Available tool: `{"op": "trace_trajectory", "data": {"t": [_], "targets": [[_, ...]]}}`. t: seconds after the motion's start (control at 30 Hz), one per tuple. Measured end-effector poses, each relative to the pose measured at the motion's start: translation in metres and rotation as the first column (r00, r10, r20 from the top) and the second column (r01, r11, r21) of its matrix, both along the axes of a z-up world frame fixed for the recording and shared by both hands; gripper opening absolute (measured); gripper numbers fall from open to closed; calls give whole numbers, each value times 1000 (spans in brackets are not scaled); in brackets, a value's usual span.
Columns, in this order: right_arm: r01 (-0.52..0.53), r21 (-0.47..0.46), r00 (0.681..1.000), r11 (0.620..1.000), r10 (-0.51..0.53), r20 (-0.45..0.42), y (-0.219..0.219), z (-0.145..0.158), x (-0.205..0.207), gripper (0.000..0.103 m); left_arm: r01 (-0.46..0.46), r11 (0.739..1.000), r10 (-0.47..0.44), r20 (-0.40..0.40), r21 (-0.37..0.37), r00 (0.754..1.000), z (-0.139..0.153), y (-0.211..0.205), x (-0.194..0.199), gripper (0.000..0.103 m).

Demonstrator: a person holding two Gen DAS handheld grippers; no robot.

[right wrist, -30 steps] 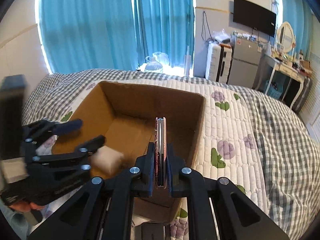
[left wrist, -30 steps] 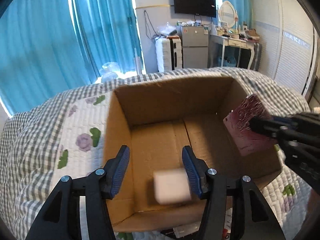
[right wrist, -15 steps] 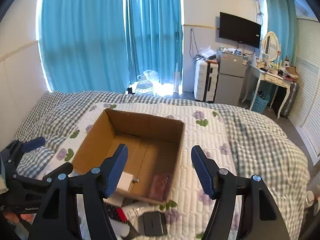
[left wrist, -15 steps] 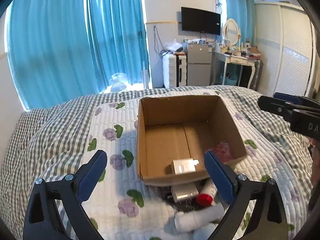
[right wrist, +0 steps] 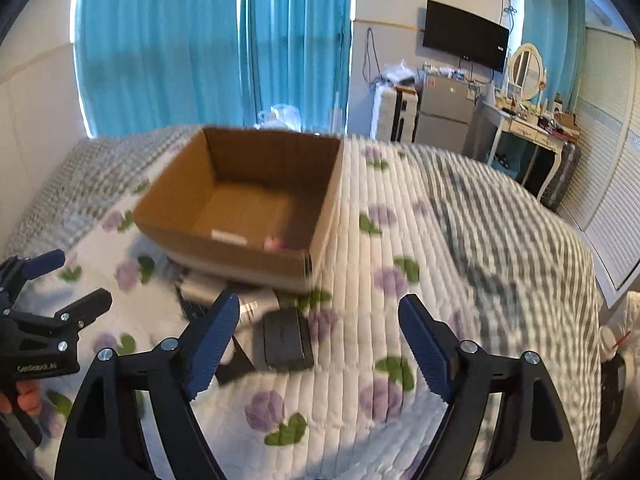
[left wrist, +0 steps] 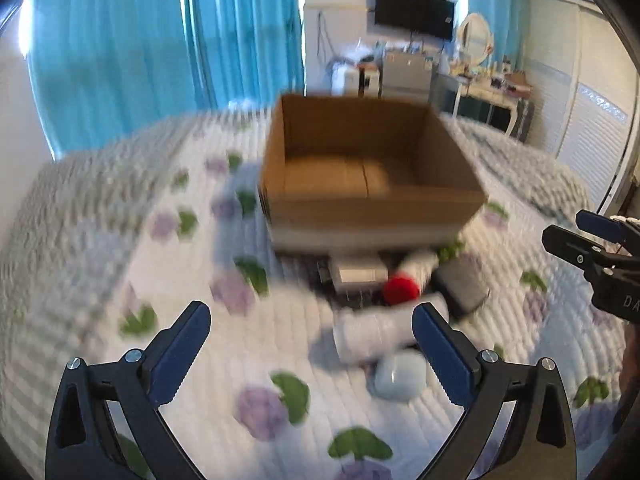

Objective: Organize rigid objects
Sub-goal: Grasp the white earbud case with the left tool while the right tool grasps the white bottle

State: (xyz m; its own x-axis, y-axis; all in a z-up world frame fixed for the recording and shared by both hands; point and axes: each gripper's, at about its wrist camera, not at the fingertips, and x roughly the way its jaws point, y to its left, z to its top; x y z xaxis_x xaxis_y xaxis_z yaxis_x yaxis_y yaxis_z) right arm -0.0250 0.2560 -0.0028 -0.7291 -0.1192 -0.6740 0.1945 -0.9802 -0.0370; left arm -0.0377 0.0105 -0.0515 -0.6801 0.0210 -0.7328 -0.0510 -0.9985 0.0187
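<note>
An open cardboard box sits on the bed. A white item and a pink item lie inside it near its front wall. Loose objects lie in front of the box: a white bottle, a red-capped bottle, a white flat box, a dark case and a pale blue round case. My left gripper is open and empty above the pile. My right gripper is open and empty beside the dark case.
The quilted floral bedspread covers the bed. Blue curtains, a suitcase and small fridge, a dressing table and a wardrobe stand behind the bed.
Both grippers released their items into the box a second ago, the right letting go of the pink item. Both have since pulled back and dropped low toward the pile in front of it.
</note>
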Motion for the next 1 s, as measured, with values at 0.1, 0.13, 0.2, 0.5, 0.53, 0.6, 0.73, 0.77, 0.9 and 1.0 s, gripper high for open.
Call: {"op": "trace_trajectory", "data": {"t": [0.1,0.13,0.2,0.5,0.53,0.6,0.73,0.77,0.9,1.0], "targets": [[5,10,999,1000,-6,53,0,-32,-1,82,-20,999,18,75,31,997,-34,5,4,103],[5,18,997,1000,-6,76,-1,-42,-4,82,-18,999,15,92,32,996,-42,8,5,103],[12,5,992,1000,-13,122,5,-59,-6,82,-13,1000,12,125,2,992,-55,19,8,103],[100,-92,975,991,-79,208,30,-73,-17,82,115,993,-114,238,8,964,-91,64,1,79],[98,-90,975,991,-78,207,30,-73,-17,82,120,993,-114,230,-14,966,-94,68,0,78],[92,-86,976,992,-73,206,28,-73,-17,82,129,991,-119,225,-31,967,-98,74,-1,77],[95,-66,975,993,-79,207,25,-75,-17,82,135,991,-130,215,-10,968,-94,71,3,52],[98,-61,975,993,-83,204,25,-75,-17,82,143,990,-142,221,11,965,-93,68,5,52],[85,-43,981,995,-76,178,21,-71,-12,82,155,988,-157,216,28,964,-80,58,21,52],[50,-31,988,998,-45,145,14,-64,-6,82,137,990,-138,187,15,973,-62,42,37,52]]}}
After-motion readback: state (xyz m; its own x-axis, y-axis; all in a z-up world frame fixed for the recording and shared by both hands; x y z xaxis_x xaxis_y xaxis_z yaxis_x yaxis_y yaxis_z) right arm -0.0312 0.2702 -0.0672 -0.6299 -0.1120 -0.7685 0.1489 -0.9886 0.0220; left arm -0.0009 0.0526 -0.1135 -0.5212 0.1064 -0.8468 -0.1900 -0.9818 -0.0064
